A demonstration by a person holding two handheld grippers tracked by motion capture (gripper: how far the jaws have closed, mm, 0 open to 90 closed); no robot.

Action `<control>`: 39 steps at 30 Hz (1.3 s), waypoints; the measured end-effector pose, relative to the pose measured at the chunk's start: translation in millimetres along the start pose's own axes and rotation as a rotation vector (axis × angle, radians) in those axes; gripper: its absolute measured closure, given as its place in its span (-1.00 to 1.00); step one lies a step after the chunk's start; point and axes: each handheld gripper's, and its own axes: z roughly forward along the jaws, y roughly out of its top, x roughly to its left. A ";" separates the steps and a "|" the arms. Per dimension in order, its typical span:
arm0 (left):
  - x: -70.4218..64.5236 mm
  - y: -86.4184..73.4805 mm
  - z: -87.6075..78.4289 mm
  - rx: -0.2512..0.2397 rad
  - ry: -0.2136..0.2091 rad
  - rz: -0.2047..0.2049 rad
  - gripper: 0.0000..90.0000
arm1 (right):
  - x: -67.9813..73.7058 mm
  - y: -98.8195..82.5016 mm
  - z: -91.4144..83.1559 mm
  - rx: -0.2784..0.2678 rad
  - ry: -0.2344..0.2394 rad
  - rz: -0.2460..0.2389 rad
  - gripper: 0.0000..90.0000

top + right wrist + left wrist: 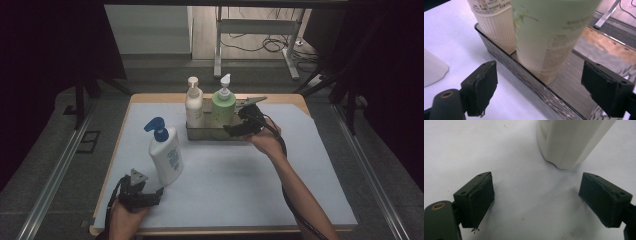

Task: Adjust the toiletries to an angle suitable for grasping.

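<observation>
The right gripper [231, 129] stood with its jaws spread wide and nothing between the pads, poised at the near right side of a metal tray [200, 134] toward the back of the table; in the right gripper view its two black jaws framed the green bottle [549, 37], which stood upright inside the tray and clear of both pads. Beside the green bottle, in the same tray, stood a cream bottle [194, 105] with a pump top, the two close together, and the ribbed floor of the tray [571, 82] lay bare to the green bottle's right. The left gripper [159, 192] rested at the near left edge of the table with its jaws likewise apart and gripping nothing; in the left gripper view the base of a white bottle [571, 142] stood just ahead of the pads, not touching them. That white bottle, with a blue pump, stood upright on the pale blue mat [250, 185] just beyond the left gripper, well apart from the tray. The person's forearms reached in from the near side.
</observation>
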 end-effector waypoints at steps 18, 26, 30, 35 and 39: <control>0.0 0.0 -0.1 0.001 0.000 0.000 -0.72 | -24.8 -7.2 6.2 -0.007 -0.140 0.100 0.28; 0.0 0.0 0.0 0.001 0.001 0.000 -0.72 | -30.4 -7.1 21.2 -0.002 -0.218 0.094 0.68; 0.0 0.1 0.0 0.001 0.000 -0.001 -0.72 | -35.6 -6.2 26.5 0.004 -0.221 0.110 0.82; -0.1 0.1 0.0 0.001 -0.001 -0.002 -0.72 | -39.0 -5.0 32.9 -0.008 -0.209 0.131 0.96; 0.0 0.1 -0.1 0.001 0.000 0.000 -0.72 | -37.8 -4.7 41.9 0.011 -0.206 0.149 0.99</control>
